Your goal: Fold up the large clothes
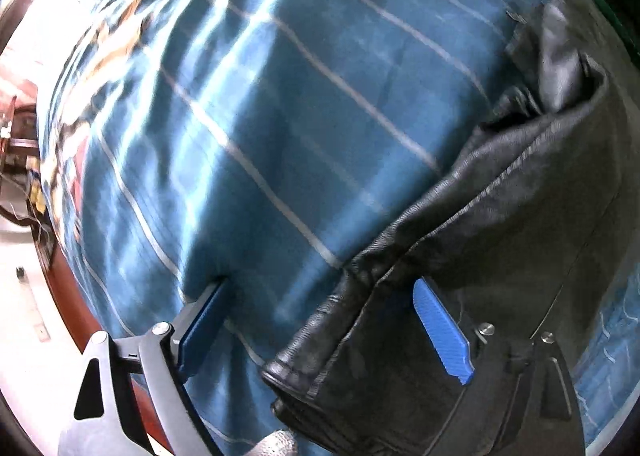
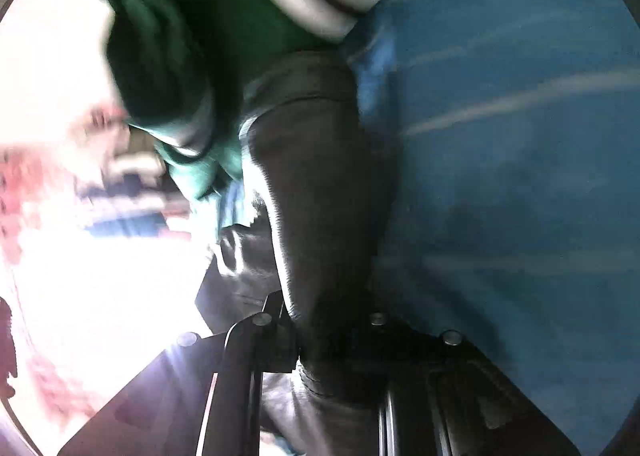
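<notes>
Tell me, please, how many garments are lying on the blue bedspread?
2: a black leather jacket beside the left gripper, and a green garment beyond it in the right view. Others may be hidden.

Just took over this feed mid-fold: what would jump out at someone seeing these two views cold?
First, the black leather jacket sprawled at the right of the blue striped bedspread, its sleeve cuff between the open left gripper fingers. In the blurred right view, the right gripper is shut on dark leather, with a green garment above.

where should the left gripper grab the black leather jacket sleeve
At the ribbed cuff of the black leather jacket, coming in along the blue striped bedspread. The cuff is a thick, firm end lying between the open left gripper fingers.
</notes>
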Action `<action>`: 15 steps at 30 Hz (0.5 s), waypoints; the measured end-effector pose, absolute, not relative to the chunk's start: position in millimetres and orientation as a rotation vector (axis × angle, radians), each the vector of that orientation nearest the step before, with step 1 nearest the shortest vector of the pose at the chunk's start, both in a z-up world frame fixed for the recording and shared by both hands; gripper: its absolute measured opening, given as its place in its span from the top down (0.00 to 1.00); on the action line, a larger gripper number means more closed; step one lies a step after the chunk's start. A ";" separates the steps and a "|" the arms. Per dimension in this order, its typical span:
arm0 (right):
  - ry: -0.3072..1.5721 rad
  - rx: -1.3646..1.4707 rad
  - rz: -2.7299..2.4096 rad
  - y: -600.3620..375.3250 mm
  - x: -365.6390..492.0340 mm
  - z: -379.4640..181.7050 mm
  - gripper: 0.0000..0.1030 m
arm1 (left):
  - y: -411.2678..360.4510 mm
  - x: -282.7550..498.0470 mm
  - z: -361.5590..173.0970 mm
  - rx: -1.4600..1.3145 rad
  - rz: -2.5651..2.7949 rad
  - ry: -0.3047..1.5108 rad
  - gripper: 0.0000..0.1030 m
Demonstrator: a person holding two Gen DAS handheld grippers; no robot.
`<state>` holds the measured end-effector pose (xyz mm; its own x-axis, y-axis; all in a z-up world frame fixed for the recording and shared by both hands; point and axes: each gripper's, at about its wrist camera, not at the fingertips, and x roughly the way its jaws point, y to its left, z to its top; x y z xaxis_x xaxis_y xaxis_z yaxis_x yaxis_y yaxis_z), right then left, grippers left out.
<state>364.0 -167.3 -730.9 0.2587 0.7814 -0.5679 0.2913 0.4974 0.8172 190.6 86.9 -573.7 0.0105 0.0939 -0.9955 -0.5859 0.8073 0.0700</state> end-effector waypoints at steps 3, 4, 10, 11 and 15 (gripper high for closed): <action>1.281 1.171 0.261 -219.2 310.2 -711.5 0.86 | 98.6 202.3 -556.2 -0.393 0.566 1.445 0.10; 1.277 1.194 0.200 -237.0 287.7 -704.8 0.86 | 104.6 206.3 -546.7 -0.389 0.570 1.424 0.11; 1.365 1.164 -0.151 -326.3 132.2 -678.2 0.76 | 118.6 218.4 -509.2 -0.353 0.576 1.353 0.11; 1.419 1.139 -0.175 -327.8 117.3 -686.5 0.69 | 117.1 219.8 -506.8 -0.341 0.567 1.350 0.11; 1.555 0.989 -0.226 -345.7 83.8 -691.4 0.54 | 86.3 212.8 -512.8 -0.284 0.520 1.379 0.11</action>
<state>83.8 -345.7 -691.4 0.0813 0.4553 -0.8866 0.6884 0.6176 0.3803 212.8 86.3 -512.8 0.1026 0.1841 -0.9775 -0.5072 0.8550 0.1078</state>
